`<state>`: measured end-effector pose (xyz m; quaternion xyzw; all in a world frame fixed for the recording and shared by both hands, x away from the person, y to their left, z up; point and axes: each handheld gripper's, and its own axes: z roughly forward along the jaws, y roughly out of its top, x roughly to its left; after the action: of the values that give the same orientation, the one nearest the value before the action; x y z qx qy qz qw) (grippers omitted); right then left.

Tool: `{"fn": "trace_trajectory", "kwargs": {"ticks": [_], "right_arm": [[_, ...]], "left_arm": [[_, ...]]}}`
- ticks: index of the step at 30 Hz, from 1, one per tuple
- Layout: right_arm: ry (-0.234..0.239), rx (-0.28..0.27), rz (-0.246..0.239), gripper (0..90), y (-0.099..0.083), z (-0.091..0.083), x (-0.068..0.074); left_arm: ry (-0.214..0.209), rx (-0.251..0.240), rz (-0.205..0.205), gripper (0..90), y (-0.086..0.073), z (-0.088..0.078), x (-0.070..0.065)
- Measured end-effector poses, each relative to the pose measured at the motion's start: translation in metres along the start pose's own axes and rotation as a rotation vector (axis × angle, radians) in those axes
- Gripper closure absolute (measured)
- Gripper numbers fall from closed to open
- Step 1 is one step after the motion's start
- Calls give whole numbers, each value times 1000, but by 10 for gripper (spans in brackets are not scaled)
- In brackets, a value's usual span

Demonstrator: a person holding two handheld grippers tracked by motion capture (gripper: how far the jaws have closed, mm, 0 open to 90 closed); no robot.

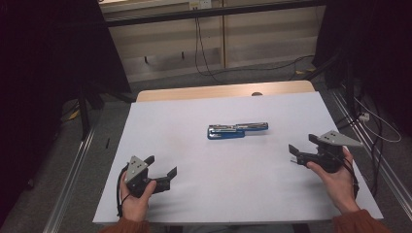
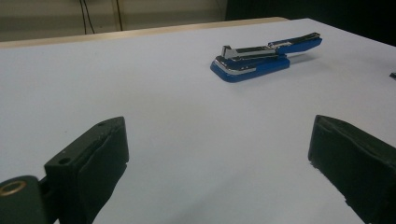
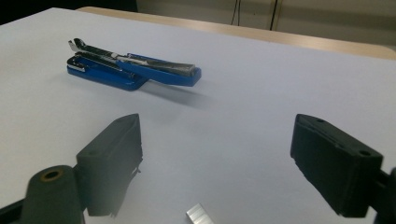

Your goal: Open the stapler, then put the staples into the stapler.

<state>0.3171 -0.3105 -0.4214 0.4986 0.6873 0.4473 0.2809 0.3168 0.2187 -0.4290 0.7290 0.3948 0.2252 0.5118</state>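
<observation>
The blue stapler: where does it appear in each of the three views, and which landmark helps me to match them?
High view: the blue stapler lies near the middle of the white sheet, between both tools.
Left gripper view: upper right, far beyond the open jaws.
Right gripper view: upper left, beyond the open jaws.
Shared landmark: the wooden table edge behind the sheet's far side, also seen in the left gripper view and the right gripper view.

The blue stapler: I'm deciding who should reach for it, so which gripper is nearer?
About even; the right gripper looks slightly nearer. It sits open to the right of the blue stapler and toward the person. The left gripper, also open, sits farther down at the left.
</observation>
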Motion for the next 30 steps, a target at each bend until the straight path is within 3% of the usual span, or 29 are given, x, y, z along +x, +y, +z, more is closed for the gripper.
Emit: {"fn": "trace_trajectory", "kwargs": {"ticks": [4,8,9,12,13,16,19,24,30], "right_arm": [[24,15,-7,136,4,1,-3],[87,76,-12,124,8,8,-7],[99,92,-15,127,8,10,-8],[118,140,-43,129,11,15,-9],[127,150,-46,129,12,16,-9],[156,174,-43,155,17,18,-11],[166,200,-62,157,20,19,-12],[195,269,-94,158,20,23,-15],[203,301,-118,160,21,25,-18]], "left_arm": [[5,-18,1,52,1,0,0],[-6,-13,0,51,2,2,-2],[-7,-16,16,49,3,2,-2],[-13,-19,16,47,3,3,-5],[-20,-10,29,46,3,3,-5],[-26,-6,18,46,2,4,-6],[-37,-5,-2,46,3,3,-7],[-26,-18,10,46,4,4,-7],[-21,-20,21,46,4,5,-7]]}}
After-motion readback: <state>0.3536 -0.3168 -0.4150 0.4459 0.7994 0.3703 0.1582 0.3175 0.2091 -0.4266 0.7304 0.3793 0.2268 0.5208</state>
